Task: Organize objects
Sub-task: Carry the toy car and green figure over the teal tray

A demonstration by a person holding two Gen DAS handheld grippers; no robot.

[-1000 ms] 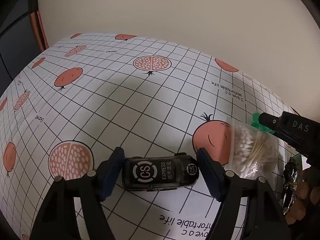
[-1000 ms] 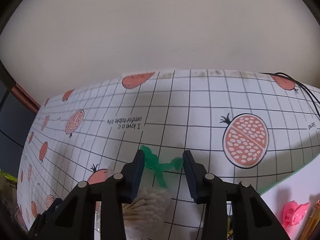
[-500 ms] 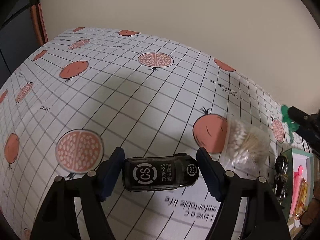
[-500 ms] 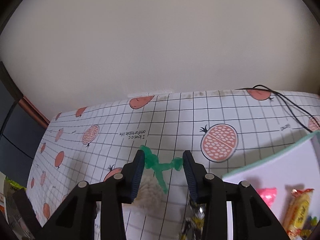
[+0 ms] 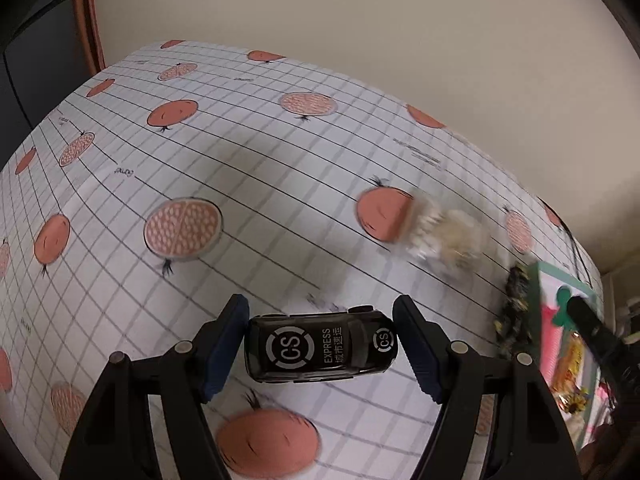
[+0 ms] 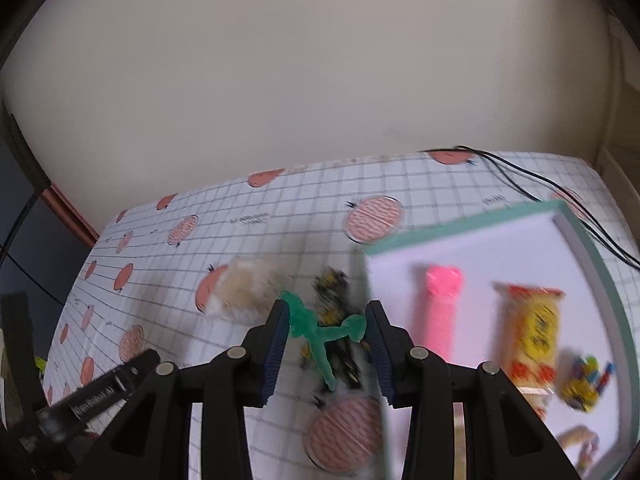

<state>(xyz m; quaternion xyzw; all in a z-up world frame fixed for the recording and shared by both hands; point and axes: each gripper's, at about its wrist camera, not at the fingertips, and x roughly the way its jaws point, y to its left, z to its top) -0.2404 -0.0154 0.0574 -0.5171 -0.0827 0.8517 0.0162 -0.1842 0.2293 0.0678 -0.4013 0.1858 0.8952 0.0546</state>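
My left gripper [image 5: 320, 344] is shut on a black toy car [image 5: 320, 350] marked "CS EXPRESS", held above the pomegranate-print tablecloth [image 5: 240, 184]. My right gripper [image 6: 326, 332] is shut on a green plastic figure [image 6: 320, 332] and hangs over the cloth just left of a white tray [image 6: 460, 240] with a mint-green rim. In the tray lie a pink clip [image 6: 440, 308], a yellow snack packet [image 6: 532, 328] and a small multicoloured item [image 6: 586, 378]. The right gripper with the green figure [image 5: 564, 306] also shows at the right edge of the left wrist view.
A clear bag of cotton swabs [image 5: 444, 236] lies on the cloth, seen blurred [image 6: 248, 288] in the right wrist view. A black-and-yellow object [image 6: 332, 292] sits beside the tray's left rim [image 5: 534, 300]. Black cables [image 6: 540, 184] run along the far right. A wall backs the table.
Both grippers have lifted and pulled back with their loads. The right gripper has swung right, bringing the tray and its contents fully into view; the swab bag now lies farther off.
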